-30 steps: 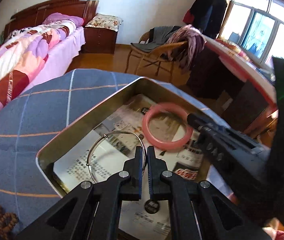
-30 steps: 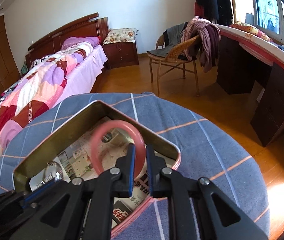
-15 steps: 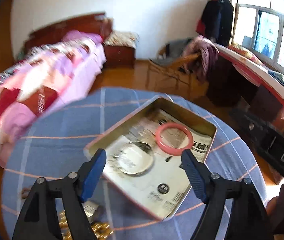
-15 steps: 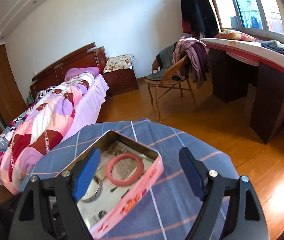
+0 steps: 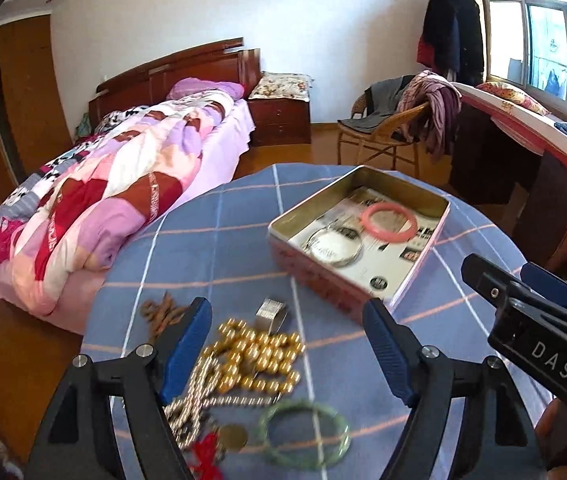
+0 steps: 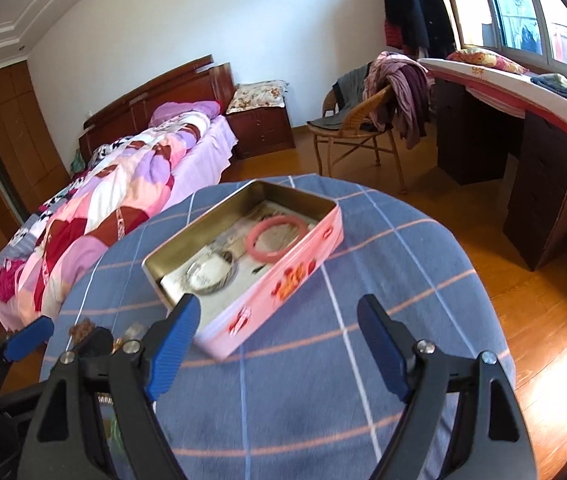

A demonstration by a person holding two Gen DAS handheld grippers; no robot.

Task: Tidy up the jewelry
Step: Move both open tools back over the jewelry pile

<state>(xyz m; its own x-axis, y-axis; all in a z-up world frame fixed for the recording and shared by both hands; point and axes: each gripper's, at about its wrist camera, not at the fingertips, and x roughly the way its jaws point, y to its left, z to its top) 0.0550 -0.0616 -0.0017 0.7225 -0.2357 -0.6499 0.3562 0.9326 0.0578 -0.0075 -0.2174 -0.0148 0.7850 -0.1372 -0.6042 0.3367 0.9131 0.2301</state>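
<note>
Both bracelets are now let go: the left gripper (image 5: pixel 285 346), which a second ago pinched the thin silver wire bangle (image 5: pixel 333 246), and the right gripper (image 6: pixel 277 346), which pinched the pink ring bangle (image 5: pixel 389 220), have drawn back and up with jaws spread wide and holding nothing. The two pieces lie side by side on the printed paper inside the open pink rectangular tin (image 5: pixel 423 264), so that part of the sorting looks done, and the loose heap on the blue checked cloth of the bench (image 5: pixel 223 248) seems to be next

Between the left jaws, below them on the cloth, sits the gold bead necklace (image 5: pixel 255 360); the green jade-like bangle (image 5: pixel 303 434) lies just nearer the camera, a small silver band (image 5: pixel 270 314) just beyond the beads, and brown wooden beads (image 5: pixel 159 312) outside the left finger. The tin stands well ahead of the right jaws, with nothing between them but bare cloth
</note>
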